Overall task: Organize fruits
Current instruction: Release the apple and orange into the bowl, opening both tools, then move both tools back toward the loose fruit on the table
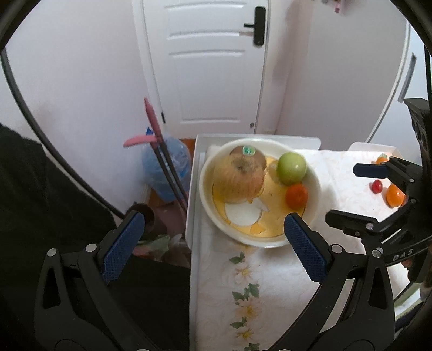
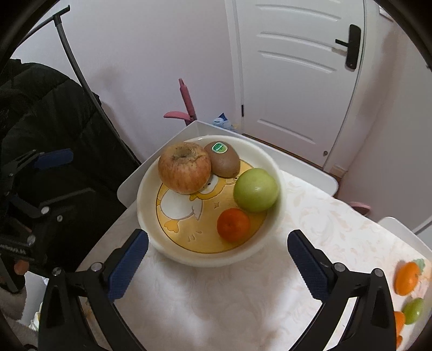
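Right gripper (image 2: 217, 243) standing wide open, gripping nothing — left gripper (image 1: 213, 229) likewise. Beyond, at twelve o'clock: bowl (image 2: 272, 167) sitting on table (image 2: 216, 297), holding apple (image 2: 184, 168), kiwi (image 2: 222, 159), green fruit (image 2: 255, 193), tangerine (image 2: 233, 224).

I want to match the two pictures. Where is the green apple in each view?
Left wrist: green apple right of centre, at the bowl's far right side, above the tangerine.
Right wrist: green apple just right of centre, in the bowl, above the tangerine.
Shared landmark: the black door handle.
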`<state>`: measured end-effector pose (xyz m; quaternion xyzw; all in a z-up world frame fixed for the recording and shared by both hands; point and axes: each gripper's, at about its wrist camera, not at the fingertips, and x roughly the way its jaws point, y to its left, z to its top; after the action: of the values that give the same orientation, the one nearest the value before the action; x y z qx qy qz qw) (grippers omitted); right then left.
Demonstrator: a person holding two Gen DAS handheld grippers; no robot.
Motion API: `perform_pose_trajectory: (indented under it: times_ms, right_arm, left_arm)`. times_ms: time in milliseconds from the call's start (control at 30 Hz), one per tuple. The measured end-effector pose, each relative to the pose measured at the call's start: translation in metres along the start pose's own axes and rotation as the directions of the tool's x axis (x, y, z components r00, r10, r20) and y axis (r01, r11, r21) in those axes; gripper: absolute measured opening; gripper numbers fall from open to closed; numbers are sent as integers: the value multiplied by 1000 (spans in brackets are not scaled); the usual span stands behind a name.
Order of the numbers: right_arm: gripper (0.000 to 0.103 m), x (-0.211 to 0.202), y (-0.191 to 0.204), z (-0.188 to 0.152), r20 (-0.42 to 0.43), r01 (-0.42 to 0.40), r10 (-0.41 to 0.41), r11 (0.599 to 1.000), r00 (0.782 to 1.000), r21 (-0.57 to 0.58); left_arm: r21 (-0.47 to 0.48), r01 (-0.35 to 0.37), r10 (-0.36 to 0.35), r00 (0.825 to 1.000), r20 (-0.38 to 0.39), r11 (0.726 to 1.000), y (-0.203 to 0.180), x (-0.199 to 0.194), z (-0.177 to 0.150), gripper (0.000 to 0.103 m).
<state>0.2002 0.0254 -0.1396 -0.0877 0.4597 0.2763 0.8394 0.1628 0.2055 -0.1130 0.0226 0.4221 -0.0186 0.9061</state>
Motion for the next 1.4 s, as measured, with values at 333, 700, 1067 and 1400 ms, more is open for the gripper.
perform_pose_trajectory:
  times_ms: [333, 700, 1067, 1400]
  right_arm:
    - [103, -66, -16, -15, 33, 92, -94, 994, 995, 58]
    - [103, -150, -73, -68, 78, 206, -219, 967, 973, 147]
    - [103, -198, -150, -130, 60, 256, -271, 948, 961, 188]
    - [103, -195, -213, -181, 34, 245, -255, 952, 966, 184]
  left_arm:
    - [60, 77, -80, 996, 50, 995, -40, -26, 17, 103]
    - [112, 128, -138, 987, 82, 985, -126, -53, 21, 103]
    - [194, 166, -178, 983, 46, 967, -243, -52, 2, 103]
    - [265, 250, -259, 966, 0, 931, -331, -8, -8, 103]
